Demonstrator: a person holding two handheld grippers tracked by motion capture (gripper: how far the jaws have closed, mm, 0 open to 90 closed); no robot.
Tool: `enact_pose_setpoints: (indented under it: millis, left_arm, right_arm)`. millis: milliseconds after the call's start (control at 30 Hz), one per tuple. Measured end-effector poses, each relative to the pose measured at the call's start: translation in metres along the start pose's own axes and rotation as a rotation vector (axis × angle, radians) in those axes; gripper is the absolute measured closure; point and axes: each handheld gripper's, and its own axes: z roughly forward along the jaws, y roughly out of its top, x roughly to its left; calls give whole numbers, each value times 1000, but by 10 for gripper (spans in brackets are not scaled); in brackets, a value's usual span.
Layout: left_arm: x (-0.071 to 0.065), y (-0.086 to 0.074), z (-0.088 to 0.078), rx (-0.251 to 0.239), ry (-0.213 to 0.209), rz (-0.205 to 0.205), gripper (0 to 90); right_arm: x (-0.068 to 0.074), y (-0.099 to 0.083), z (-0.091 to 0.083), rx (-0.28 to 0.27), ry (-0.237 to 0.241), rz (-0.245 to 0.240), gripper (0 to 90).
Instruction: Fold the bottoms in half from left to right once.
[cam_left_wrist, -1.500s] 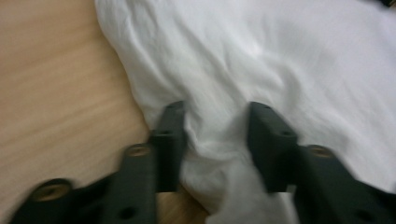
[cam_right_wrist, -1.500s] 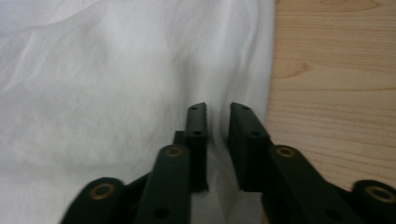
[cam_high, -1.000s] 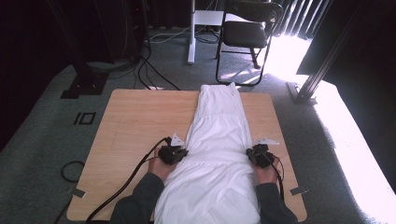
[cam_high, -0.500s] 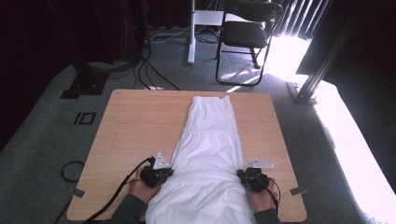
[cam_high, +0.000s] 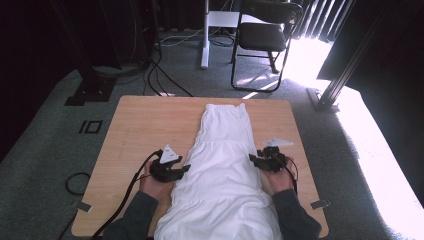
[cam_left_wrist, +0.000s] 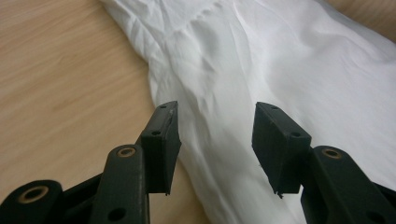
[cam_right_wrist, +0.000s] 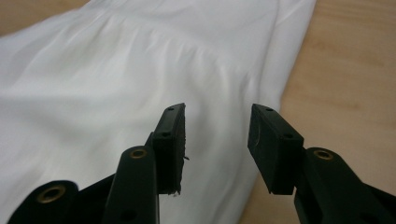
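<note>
A long white garment lies flat down the middle of the wooden table, its near end hanging over the front edge between the person's forearms. My left gripper sits at the garment's left edge with its jaws just opened and apart. In the left gripper view the left gripper hovers over the garment's wrinkled edge, gripping nothing. My right gripper is at the right edge, its jaws also just opened. In the right gripper view the right gripper stands above the garment with its pads off the cloth.
Bare tabletop flanks the garment on both sides. Beyond the table stand a black folding chair and a white stand leg. Cables cross the carpet at back left. A metal frame post slants at the right.
The garment was dragged toward the near edge. Both grippers then let go of its edges, opened, and moved up and back away from the person.
</note>
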Motion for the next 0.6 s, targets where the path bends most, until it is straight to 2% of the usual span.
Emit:
enact_pose_setpoints:
  millis: [100,167,233,333,433,467,533,600]
  left_arm:
    - [5,7,17,16,-3,2,500]
    - [6,10,29,35,-8,3,498]
    - [6,11,36,41,-14,12,496]
    - [4,8,45,53,-26,-1,494]
    - [1,6,50,62,-28,11,486]
    - [0,6,50,62,-29,18,480]
    - [-2,6,49,53,-31,14,473]
    - [-3,7,49,47,-36,11,467]
  right_arm:
    - [-18,27,28,-25,32,68,542]
    - [-26,45,47,-23,-3,70,516]
    - [-36,59,66,-15,-6,87,504]
    - [-47,72,87,12,-36,125,516]
    - [-51,75,100,45,-26,142,515]
    - [-55,76,108,68,-18,182,567]
    - [-57,77,112,76,41,203,724]
    - [-53,80,109,71,68,170,869]
